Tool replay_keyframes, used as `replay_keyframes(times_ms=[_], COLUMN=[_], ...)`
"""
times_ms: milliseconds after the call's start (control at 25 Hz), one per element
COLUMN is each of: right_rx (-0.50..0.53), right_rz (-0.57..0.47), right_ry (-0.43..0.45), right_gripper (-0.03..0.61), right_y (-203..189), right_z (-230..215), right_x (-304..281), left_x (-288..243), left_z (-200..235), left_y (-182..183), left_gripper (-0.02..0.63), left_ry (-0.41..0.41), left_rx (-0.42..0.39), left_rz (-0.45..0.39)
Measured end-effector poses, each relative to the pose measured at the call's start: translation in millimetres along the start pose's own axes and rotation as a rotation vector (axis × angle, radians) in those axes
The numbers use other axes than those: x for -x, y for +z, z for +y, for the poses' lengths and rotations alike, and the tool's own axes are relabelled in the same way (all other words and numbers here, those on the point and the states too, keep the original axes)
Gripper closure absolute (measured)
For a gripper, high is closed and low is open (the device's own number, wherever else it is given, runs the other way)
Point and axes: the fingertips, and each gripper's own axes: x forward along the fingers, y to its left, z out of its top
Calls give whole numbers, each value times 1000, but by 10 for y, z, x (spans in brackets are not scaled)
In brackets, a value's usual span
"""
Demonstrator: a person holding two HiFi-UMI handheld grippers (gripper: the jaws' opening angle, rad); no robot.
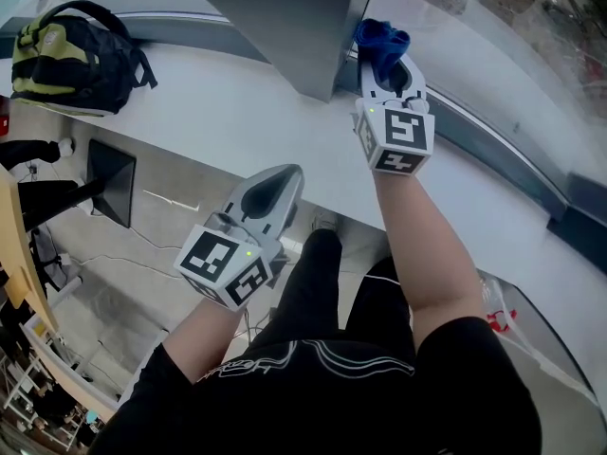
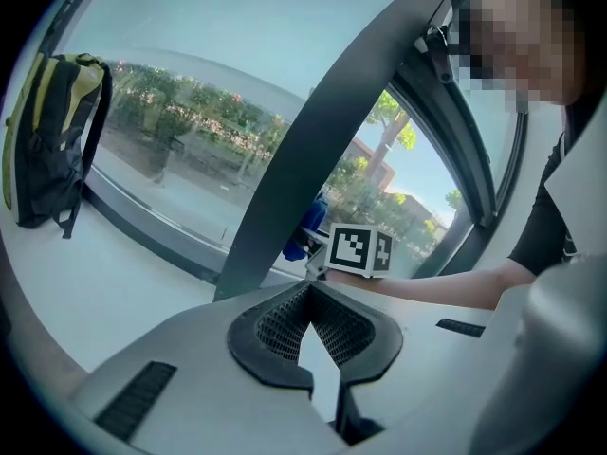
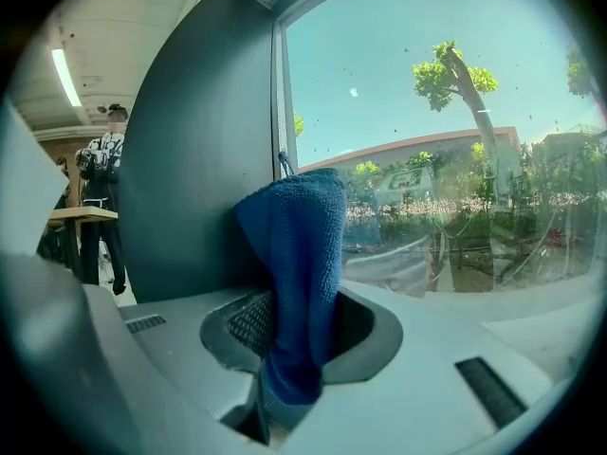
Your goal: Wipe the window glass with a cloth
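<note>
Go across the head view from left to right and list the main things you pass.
Backpack → left gripper, shut and empty → right gripper, shut on the blue cloth → window glass.

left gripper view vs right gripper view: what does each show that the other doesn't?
Left gripper view only: the backpack, the right gripper seen from outside with its forearm, and the left gripper, fingers together on nothing. Right gripper view only: the blue cloth clamped between the right fingers up close, and a person standing indoors. Both: the dark pillar, the window glass, trees outside, and some of the cloth.
</note>
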Motion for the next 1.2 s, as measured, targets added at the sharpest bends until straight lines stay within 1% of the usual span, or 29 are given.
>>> replay_keyframes(times_ms=[240,440,680,1200], right_rx=[-2,-21,-46,-56], right_rz=[-7,-10,-15,-24], right_ry=[-2,-24,-53,-115], right_gripper=[486,485,485,485], right_y=[12,8,-55,-48], right_z=[-119,-328,-661,-1681], right_x=[90,267,536,1367], left_x=[-111,-261,-458,-955], left_z=[-85,-330,-643,-1721], left_y=[1,-38,-138,-317], left_gripper=[609,609,609,609], left_ry=[-6,-44,-69,-160], left_rx=[-10,-37,-58,-108], left_rz=[10,27,49,73])
